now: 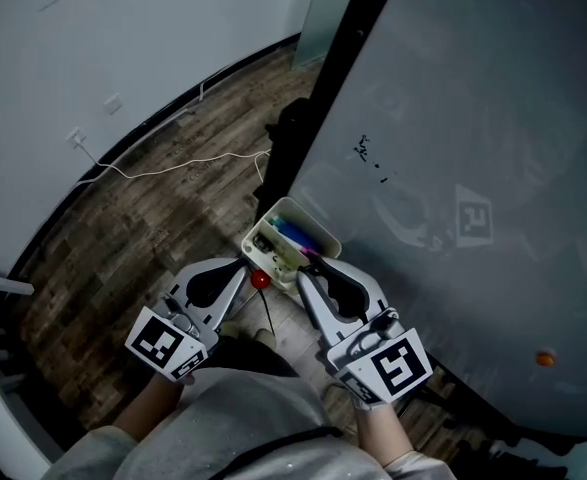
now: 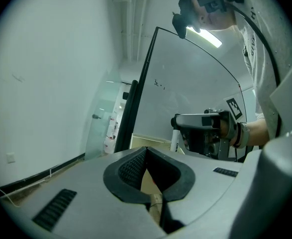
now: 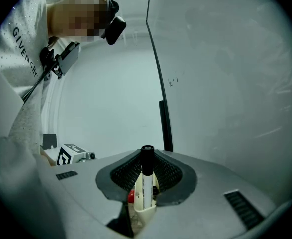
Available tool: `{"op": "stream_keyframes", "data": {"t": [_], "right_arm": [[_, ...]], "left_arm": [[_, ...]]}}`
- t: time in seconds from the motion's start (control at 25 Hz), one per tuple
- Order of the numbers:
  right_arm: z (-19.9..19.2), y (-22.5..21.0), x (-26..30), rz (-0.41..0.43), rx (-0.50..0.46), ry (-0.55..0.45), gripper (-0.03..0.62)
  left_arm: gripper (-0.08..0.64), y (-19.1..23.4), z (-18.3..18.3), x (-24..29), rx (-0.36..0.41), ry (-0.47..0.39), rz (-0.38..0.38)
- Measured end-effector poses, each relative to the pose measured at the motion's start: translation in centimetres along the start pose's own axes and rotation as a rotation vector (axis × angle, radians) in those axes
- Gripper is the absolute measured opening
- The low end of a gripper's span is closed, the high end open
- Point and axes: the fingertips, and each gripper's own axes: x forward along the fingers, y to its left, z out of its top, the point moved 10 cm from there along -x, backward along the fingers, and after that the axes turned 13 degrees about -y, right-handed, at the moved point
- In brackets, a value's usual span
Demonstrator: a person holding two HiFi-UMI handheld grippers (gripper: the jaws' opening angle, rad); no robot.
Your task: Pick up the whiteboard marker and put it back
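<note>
- Far left, a white cable [image 1: 173,166] trails across the wooden floor [image 1: 123,238] along the foot of the wall.
- Your left tongs [image 1: 244,265] are closed and empty. In the left gripper view the two black pads meet at their tips with nothing between them. They sit just left of the tray, near its front corner.
- A small red round thing [image 1: 260,279] shows between the two tong tips, just beside the tray's front edge.
- The cream tray [image 1: 318,226] hangs at the whiteboard's left edge, beside the black frame. It holds several coloured pens [image 1: 295,236], blue and purple among them.
- Your right tongs [image 1: 302,272] are clamped on the whiteboard marker [image 3: 145,185]. It stands upright between the pads, black cap on top and white barrel below.
- The marker's lower end sits at the tray's front rim. I cannot tell whether it rests inside.
- To the right, the whiteboard [image 1: 473,98] carries a few small black marks near its left edge, a square tag [image 1: 475,218] and an orange dot [image 1: 544,359] towards its lower right corner.
</note>
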Motion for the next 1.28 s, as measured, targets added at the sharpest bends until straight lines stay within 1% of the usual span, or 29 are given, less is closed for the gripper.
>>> {"op": "stream_keyframes", "data": {"t": [0.32,0.48,0.68,0.88,0.96,1.16,1.28], "right_arm": [[-1.2,0.1,0.1,-0.010,0.011,0.005,0.083],[-1.3,0.3,0.6,-0.001,0.015,-0.024,0.083],[-2.0,0.4,0.2,-0.017,0.019,-0.025,0.083],[-2.5,0.4,0.1,-0.039,-0.002,-0.027,0.083],[-2.6,0.5,0.2,-0.048,-0.014,-0.049,0.083],[-2.8,0.7,0.0,-0.028,-0.013,-0.072,0.083],[-2.8,0.5,-0.4,-0.036,-0.016,-0.074,0.084]], "left_arm": [[0.015,-0.2,-0.2,-0.5,-0.006,0.001,0.012],[0.015,-0.2,-0.4,-0.8,-0.008,0.006,0.015],[0.015,-0.4,-0.9,-1.2,-0.014,0.015,0.017],[0.015,-0.7,-1.1,-1.4,-0.026,0.021,0.015],[0.015,-0.8,-1.2,-1.5,-0.030,0.024,0.015],[0.015,-0.8,-1.6,-1.7,-0.035,0.036,0.018],[0.015,-0.8,-1.8,-1.6,-0.034,0.038,0.017]]}}
